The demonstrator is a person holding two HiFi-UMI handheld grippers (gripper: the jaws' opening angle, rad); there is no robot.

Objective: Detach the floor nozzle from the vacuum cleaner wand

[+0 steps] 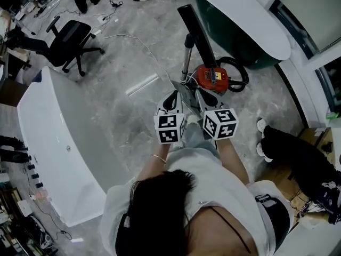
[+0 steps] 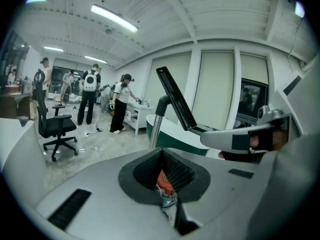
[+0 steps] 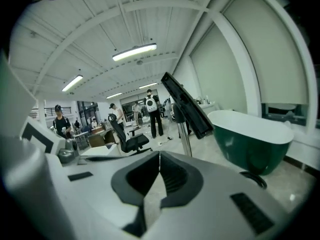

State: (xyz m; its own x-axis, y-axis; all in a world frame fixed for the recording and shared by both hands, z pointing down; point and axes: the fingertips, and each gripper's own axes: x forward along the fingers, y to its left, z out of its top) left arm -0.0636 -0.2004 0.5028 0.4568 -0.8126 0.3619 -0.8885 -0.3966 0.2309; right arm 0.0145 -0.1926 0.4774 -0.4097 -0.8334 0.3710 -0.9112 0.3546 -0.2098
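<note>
The vacuum's black floor nozzle [image 1: 195, 32] is tilted up in the air on top of the metal wand [image 1: 186, 57], beside the red canister [image 1: 213, 78] with its black hose [image 1: 238, 73]. My left gripper [image 1: 174, 96] and right gripper [image 1: 204, 97] are side by side just short of the canister, both shut with nothing between the jaws. In the left gripper view the nozzle [image 2: 175, 103] and wand [image 2: 155, 126] rise beyond the shut left gripper [image 2: 161, 153], and the canister [image 2: 164, 181] shows through the gap below. The right gripper view shows the nozzle [image 3: 185, 104] above the shut right gripper [image 3: 159, 156].
A green tub with a white rim [image 1: 240, 15] stands right behind the vacuum. A long white tub [image 1: 53, 137] lies at the left, with a black office chair [image 1: 69, 41] beyond it. A cable [image 1: 136, 40] runs across the floor. Several people [image 2: 90, 96] stand far off.
</note>
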